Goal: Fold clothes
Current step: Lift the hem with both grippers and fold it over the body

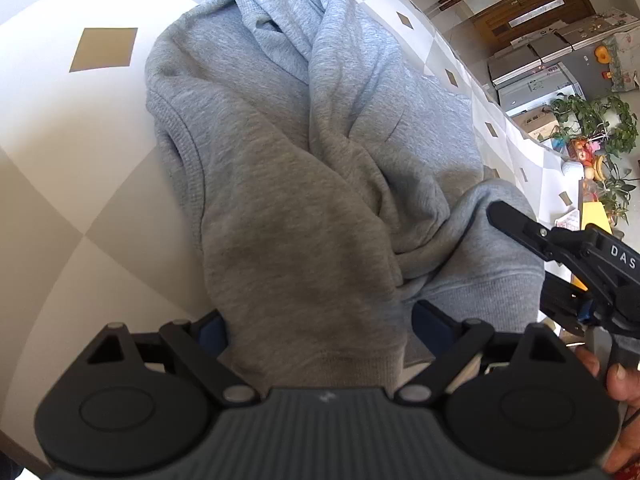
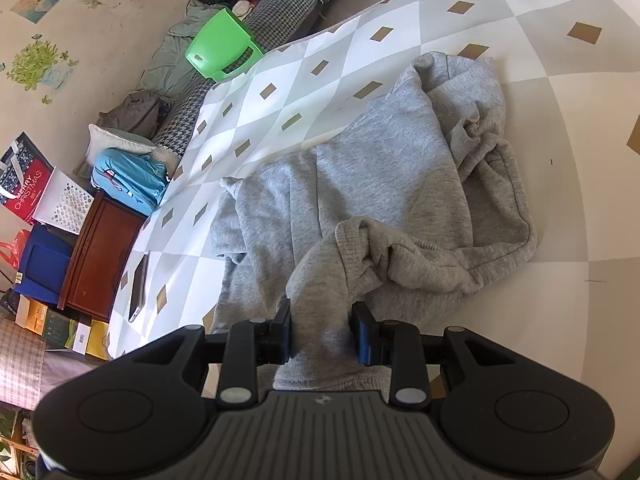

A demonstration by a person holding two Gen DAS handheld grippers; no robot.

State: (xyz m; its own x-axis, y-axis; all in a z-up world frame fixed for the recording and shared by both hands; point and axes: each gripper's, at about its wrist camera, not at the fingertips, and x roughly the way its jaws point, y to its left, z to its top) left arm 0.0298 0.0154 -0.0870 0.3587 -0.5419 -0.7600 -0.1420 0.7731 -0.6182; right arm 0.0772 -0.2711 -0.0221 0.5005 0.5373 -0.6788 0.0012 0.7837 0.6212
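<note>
Your left gripper (image 1: 316,328) had its jaws clamped on a fold of the grey hoodie (image 1: 304,152), which lay crumpled on the checked tablecloth (image 1: 60,152). Your right gripper (image 2: 322,334) was closed on another bunched fold, beside the left one.

You can read "DAS" in white letters on the black right gripper (image 1: 520,232). Far left of your right gripper, a red-and-blue gift bag (image 2: 22,178) says "MERRY CHRISTMAS".
</note>
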